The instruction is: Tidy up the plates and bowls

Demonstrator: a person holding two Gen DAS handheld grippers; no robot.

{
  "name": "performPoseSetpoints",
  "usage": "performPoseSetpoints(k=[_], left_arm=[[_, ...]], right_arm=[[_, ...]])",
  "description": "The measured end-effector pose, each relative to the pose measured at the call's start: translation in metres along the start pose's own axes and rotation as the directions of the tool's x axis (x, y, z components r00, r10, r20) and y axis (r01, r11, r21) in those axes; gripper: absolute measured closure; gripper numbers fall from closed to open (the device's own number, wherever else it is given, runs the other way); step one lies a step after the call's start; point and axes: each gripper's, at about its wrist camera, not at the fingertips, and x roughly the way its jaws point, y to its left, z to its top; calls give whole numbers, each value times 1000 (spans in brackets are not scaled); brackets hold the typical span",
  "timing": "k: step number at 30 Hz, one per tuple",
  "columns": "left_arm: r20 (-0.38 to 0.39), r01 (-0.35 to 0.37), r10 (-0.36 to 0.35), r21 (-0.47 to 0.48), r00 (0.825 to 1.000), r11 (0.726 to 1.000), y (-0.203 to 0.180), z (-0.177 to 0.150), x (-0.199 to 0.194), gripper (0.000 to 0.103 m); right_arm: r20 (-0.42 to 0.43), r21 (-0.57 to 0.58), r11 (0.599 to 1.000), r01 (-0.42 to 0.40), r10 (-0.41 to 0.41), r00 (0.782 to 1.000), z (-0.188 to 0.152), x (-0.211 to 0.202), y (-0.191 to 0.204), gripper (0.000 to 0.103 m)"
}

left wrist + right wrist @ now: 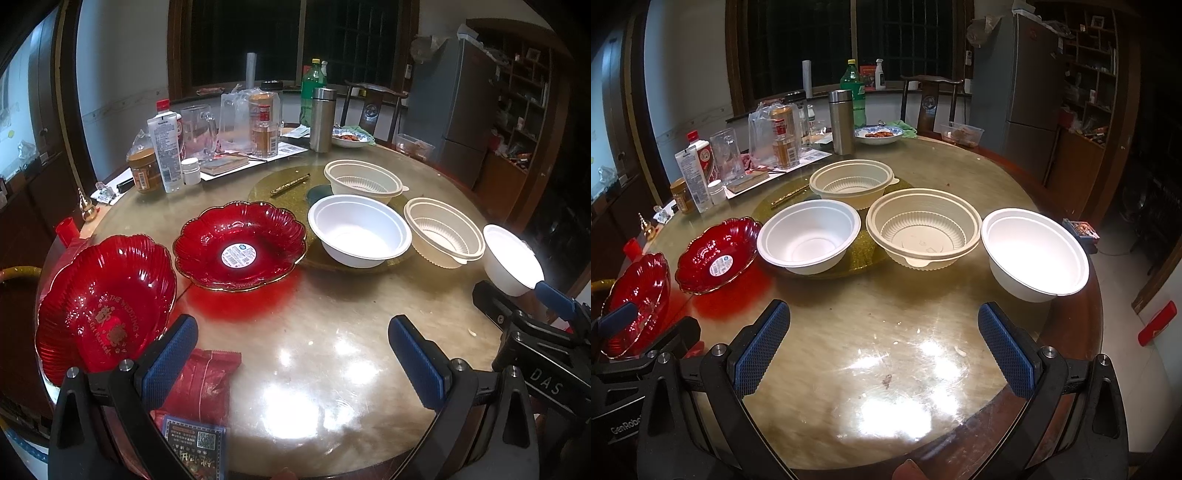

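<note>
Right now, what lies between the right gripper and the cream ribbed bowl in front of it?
Only bare tabletop lies between the right gripper and the cream ribbed bowl, seen in the right wrist view.

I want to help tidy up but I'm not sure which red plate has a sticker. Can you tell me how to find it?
Look at the round table and find the two red flower-shaped plates on its left side. The red plate with the sticker lies flat beside a white bowl. It has a round white label in its middle; the other red plate has none and stands tilted at the table's edge.
</note>
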Motion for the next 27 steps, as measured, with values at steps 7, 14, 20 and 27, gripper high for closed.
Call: performPoseSetpoints(k=[7,14,20,27], left_arm=[[3,3,-3,2,1000,1000,0,-1,-2,0],[2,7,-7,3,1000,1000,1,-2,-5,0],[0,10,-10,7,1000,1000,2,-2,-4,0],[2,11,-11,6,1000,1000,2,-2,-5,0]], right_arm=[[0,-2,1000,-1,1,1000,0,-1,1,0],[-1,-5,1000,-1,1,1000,0,-1,4,0],[-1,-7,1000,-4,4,1000,1,-2,6,0],[0,-7,1000,-3,3,1000,1,-1,7,0]])
